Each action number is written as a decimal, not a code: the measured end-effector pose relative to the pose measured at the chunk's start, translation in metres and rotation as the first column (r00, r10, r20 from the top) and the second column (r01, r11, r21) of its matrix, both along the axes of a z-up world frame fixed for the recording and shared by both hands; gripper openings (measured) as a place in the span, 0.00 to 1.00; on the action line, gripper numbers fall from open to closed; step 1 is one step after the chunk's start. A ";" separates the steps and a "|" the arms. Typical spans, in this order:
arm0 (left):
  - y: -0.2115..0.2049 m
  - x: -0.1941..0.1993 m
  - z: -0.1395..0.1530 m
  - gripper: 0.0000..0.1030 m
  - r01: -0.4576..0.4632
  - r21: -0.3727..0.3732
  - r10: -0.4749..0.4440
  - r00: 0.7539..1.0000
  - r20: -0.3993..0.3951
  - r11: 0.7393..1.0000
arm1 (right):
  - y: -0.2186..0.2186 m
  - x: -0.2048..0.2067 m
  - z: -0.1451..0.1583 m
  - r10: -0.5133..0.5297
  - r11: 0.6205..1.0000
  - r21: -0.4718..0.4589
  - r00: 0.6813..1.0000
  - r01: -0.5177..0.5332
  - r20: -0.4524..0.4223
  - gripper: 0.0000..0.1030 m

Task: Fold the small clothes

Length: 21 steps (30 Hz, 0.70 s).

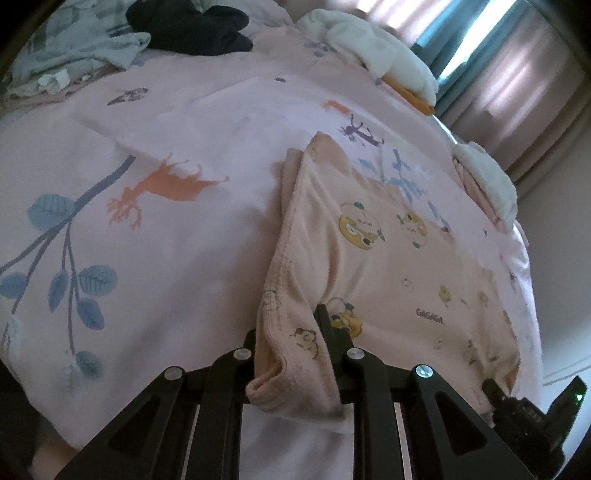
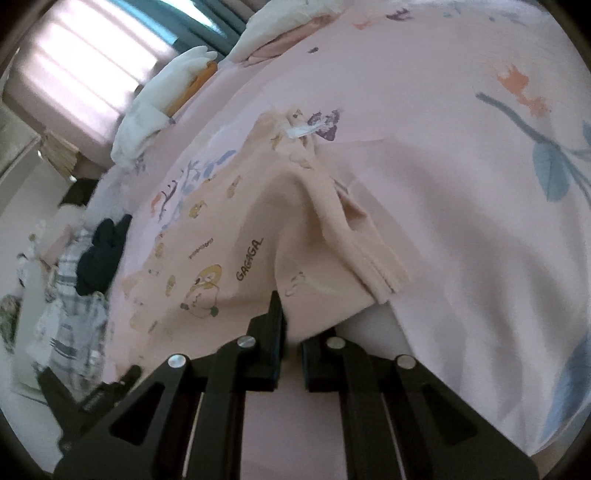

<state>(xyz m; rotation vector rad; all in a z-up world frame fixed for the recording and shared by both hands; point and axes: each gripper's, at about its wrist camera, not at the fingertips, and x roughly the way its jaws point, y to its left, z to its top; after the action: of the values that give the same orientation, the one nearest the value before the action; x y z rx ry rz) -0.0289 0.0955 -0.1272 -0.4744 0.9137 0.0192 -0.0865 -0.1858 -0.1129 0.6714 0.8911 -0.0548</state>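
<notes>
A pink printed bedsheet (image 1: 184, 240) covered the bed. On it lay a small peach cartoon-print shirt (image 1: 388, 258), partly lifted. My left gripper (image 1: 291, 354) clenched its ribbed hem; my right gripper (image 2: 291, 332) pinched another edge. A dark garment (image 1: 199, 26) lay well apart.

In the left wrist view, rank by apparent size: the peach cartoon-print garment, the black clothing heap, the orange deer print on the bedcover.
1. Peach cartoon-print garment, though it lies nearest the camera.
2. Black clothing heap and orange deer print look alike; the heap lies farther, so unranked.
</notes>
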 end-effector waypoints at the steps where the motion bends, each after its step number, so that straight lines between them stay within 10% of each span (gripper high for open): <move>1: -0.001 0.000 0.000 0.20 0.003 0.009 -0.003 1.000 0.002 1.000 | 0.002 0.001 0.001 0.001 1.000 -0.021 1.000 -0.001 0.001 0.06; 21: -0.021 0.008 -0.006 0.20 0.043 0.189 -0.048 0.999 0.018 0.981 | 0.001 0.001 -0.008 0.023 0.998 -0.057 1.000 -0.022 0.014 0.04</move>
<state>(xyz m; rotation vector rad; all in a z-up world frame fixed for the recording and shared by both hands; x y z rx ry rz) -0.0212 0.0748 -0.1333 -0.2765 0.8906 0.0584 -0.0853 -0.1852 -0.1205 0.6079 0.8797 -0.0549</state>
